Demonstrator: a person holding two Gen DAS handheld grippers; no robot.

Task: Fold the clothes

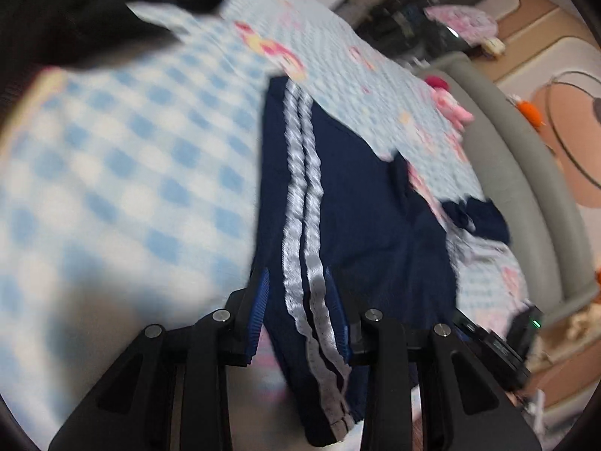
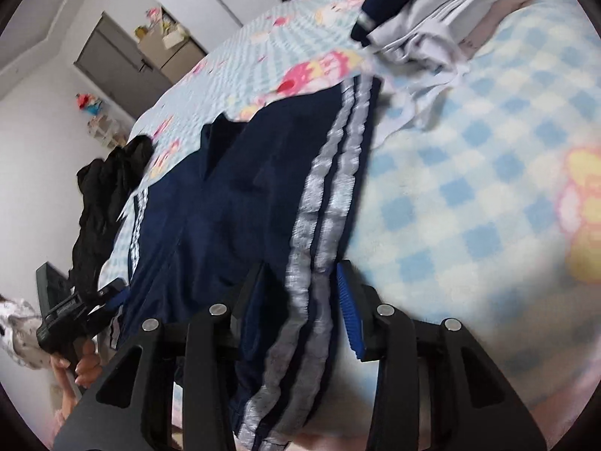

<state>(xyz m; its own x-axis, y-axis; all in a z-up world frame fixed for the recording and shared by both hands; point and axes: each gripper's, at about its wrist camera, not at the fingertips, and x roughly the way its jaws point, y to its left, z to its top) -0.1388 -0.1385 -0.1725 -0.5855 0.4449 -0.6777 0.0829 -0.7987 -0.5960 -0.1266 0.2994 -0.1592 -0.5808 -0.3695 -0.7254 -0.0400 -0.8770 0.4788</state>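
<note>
Your left gripper pinches the striped edge of the navy trousers, its jaws closed on the cloth. Your right gripper clamps the opposite striped edge of the same trousers. The trousers lie spread across the checked bedsheet. Beyond their far edge sits a black garment near the bed's side, and a grey garment lies just past the other corner. Bare sheet flanks each striped edge.
</note>
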